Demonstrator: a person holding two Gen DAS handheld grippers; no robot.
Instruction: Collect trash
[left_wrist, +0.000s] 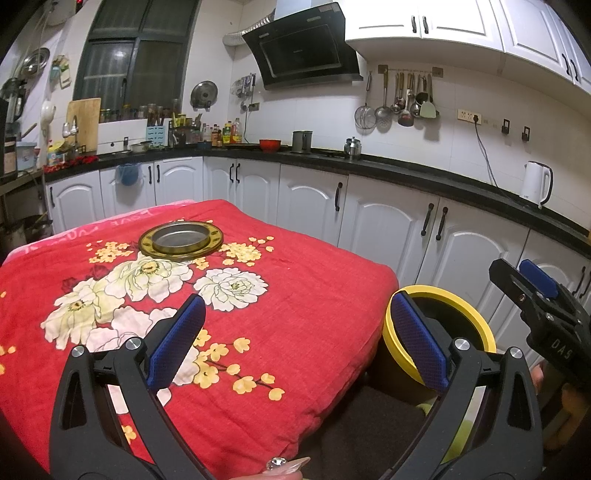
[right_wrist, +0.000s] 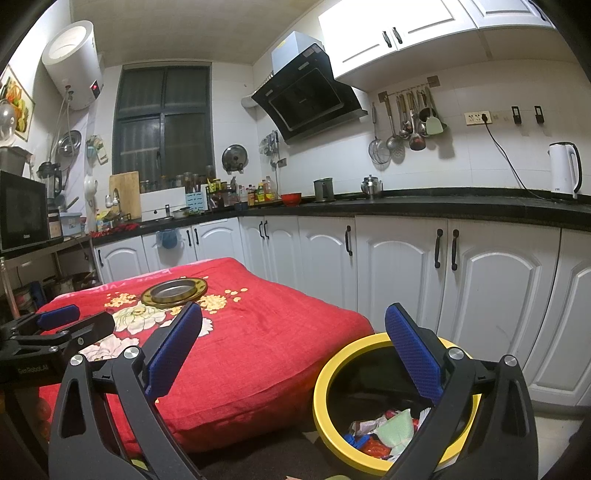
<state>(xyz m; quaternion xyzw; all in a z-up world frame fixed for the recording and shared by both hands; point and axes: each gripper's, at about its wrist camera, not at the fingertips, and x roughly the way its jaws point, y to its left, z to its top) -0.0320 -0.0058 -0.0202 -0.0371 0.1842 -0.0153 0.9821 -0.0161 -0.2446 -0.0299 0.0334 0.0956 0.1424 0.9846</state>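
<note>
— While we hover over the red flowered cloth (left_wrist: 258, 295) covering the bench, what do our fingers hold?
— Nothing. On the left gripper (left_wrist: 295, 339) the blue pads stand wide apart with only cloth and bin between them. The right gripper (right_wrist: 293, 350) is spread just as wide and empty.
— Where is the trash?
— In the yellow-rimmed bin (right_wrist: 321, 384), at five o'clock in our right wrist view, just beside the bench's corner. Crumpled wrappers (right_wrist: 384, 430), red, blue and pale green, lie at its bottom.
— Anything on the cloth?
— We see a metal dish on a gold-rimmed plate (left_wrist: 181, 240) at eleven o'clock in our left view, well apart from the bin.
</note>
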